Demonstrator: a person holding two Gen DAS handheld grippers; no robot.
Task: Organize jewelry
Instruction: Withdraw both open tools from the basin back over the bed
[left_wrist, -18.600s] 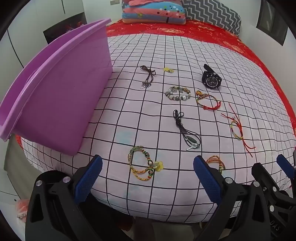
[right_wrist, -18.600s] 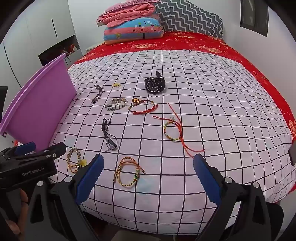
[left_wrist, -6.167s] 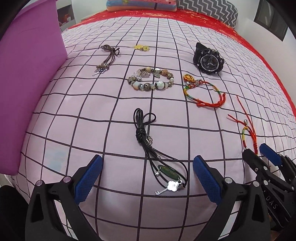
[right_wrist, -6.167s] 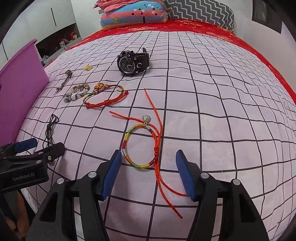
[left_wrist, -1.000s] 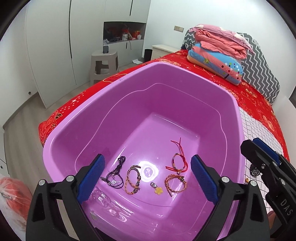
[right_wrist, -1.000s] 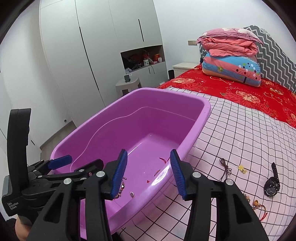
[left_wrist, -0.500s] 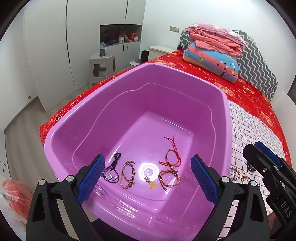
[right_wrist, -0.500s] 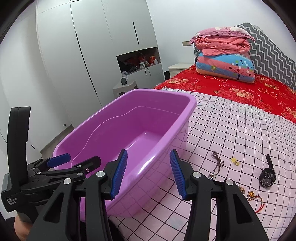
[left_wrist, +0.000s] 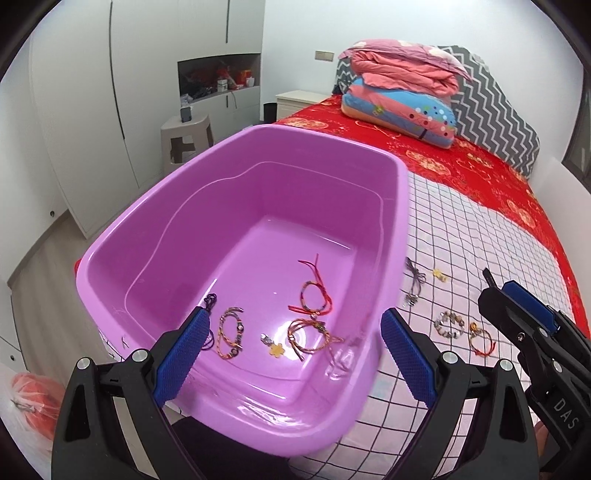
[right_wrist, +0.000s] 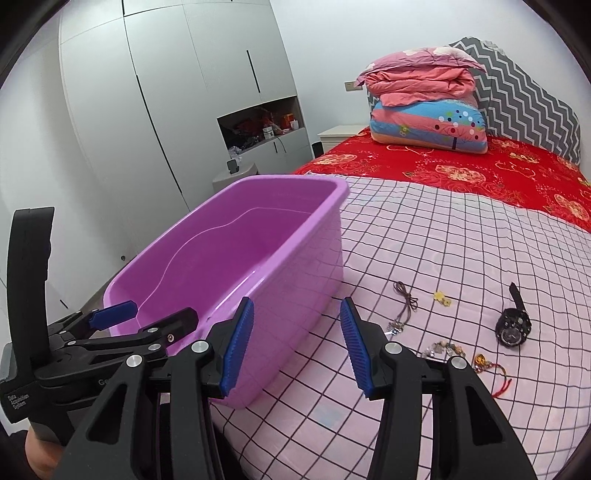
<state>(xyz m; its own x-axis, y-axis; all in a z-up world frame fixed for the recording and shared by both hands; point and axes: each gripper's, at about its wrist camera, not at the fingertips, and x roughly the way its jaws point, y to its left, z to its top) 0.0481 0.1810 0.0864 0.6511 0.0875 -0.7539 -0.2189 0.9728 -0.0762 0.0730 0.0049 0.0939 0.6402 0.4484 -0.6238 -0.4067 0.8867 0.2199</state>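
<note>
A purple tub (left_wrist: 400, 236) stands on the left part of the checked bed cover. On its floor lie a dark cord necklace (left_wrist: 209, 303), a braided bracelet (left_wrist: 231, 332), a yellow flower charm (left_wrist: 276, 348), an orange bracelet (left_wrist: 308, 332) and a red-string bracelet (left_wrist: 312, 295). My left gripper (left_wrist: 293, 350) hangs open and empty over the tub's near end. My right gripper (right_wrist: 295, 347) is open and empty beside the tub's (right_wrist: 303, 258) right wall. On the cover lie a brown cord necklace (right_wrist: 406, 299), a yellow charm (right_wrist: 441, 297), a black watch (right_wrist: 513, 330), a bead bracelet (right_wrist: 441, 347) and a red bracelet (right_wrist: 487, 363).
Folded quilts (left_wrist: 406, 92) and a zigzag pillow (right_wrist: 528, 96) are stacked at the head of the bed on a red sheet (right_wrist: 480, 173). White wardrobes (right_wrist: 166, 110) and a grey stool (left_wrist: 186, 136) stand left of the bed. An orange bag (left_wrist: 33, 391) lies on the floor.
Both views have swung to the right: the tub has slid left in the frames and the loose jewelry on the cover has come into view. Both grippers stay open and empty.
</note>
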